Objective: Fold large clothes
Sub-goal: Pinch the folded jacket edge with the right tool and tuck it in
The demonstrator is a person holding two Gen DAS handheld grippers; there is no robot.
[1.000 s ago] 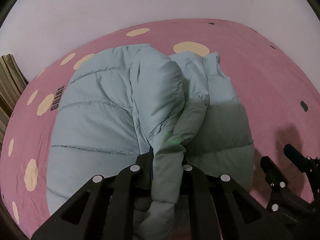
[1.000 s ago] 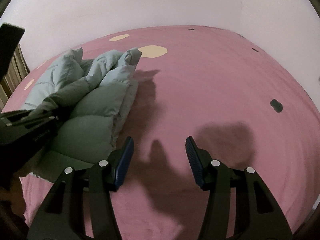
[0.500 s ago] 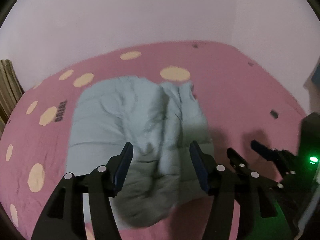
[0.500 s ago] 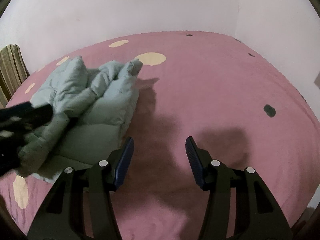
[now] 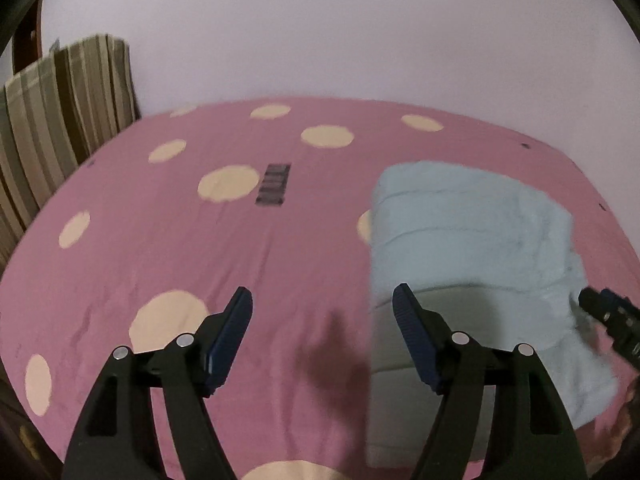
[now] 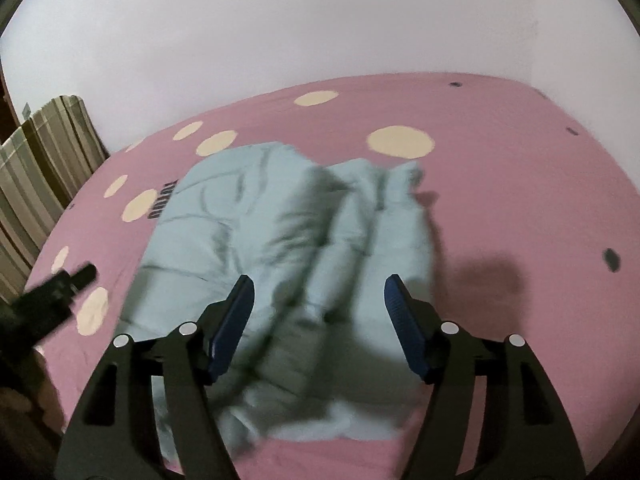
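Since a second ago, the left gripper [image 5: 322,330] has let go of the sleeve it was pinching and is now hanging with its jaws wide apart over bare pink sheet, beside the left edge of the puffer jacket [image 5: 472,264]. Meanwhile the right gripper [image 6: 320,316], which was facing bare sheet before, is now pointing straight at the jacket [image 6: 288,248], its blue pads spread and holding nothing.

Lying on the bed [image 5: 168,248], the pale blue jacket is sitting toward the middle of the polka-dot sheet [image 6: 520,184], partly folded, with a sleeve bundle lying lengthwise down its middle in the right wrist view. Its near hem is resting close to the bed's near edge. Both views are blurring with motion. Striped bedding [image 5: 60,120] is leaning at the bed's far left corner against the wall [image 5: 340,28].
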